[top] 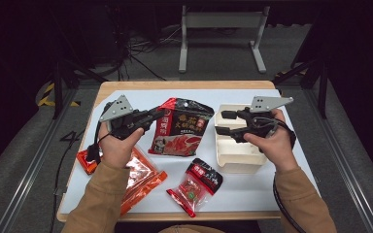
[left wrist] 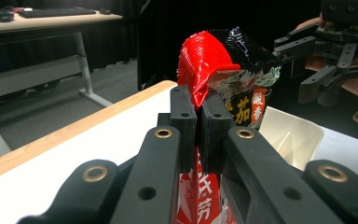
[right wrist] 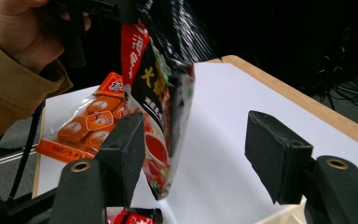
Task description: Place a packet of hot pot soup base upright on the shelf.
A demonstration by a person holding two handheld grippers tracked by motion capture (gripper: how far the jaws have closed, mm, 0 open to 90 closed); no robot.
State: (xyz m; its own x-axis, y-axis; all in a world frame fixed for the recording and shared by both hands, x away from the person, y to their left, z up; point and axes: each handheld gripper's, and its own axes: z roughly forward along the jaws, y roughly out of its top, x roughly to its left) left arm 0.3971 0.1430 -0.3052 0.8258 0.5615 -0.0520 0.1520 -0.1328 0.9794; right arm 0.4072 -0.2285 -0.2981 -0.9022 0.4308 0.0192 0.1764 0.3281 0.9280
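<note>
Near the left edge of the table [top: 126, 86], toward its near corner, lies an orange packet [top: 143, 175] of small wrapped pieces. It is partly under the person's left forearm. In the right gripper view the same packet rests flat on the white surface behind the hanging bag.

The left hand [top: 119, 145] holds the left gripper [top: 159, 115]. Its jaws are pressed together on the top left corner of the big red and black sauce bag [top: 179, 128]. In the left gripper view the two jaws have almost no gap, and the red sealed edge of the bag comes up from between them. In the right gripper view the bag hangs down from this grip and is clear of the table. It is over the middle of the table, closer to the far edge.

At the near edge, about in the middle, lies a small red and black snack packet [top: 196, 185], apart from the others.

To the right of the bag stands a cream box [top: 235, 155], open at the top, near the right edge of the table. The right hand [top: 272, 143] holds the right gripper [top: 222, 122] above this box. Its jaws stand wide apart, they hold nothing and point toward the bag. In the right gripper view the lower part of the bag hangs just beyond the left one of these jaws.
</note>
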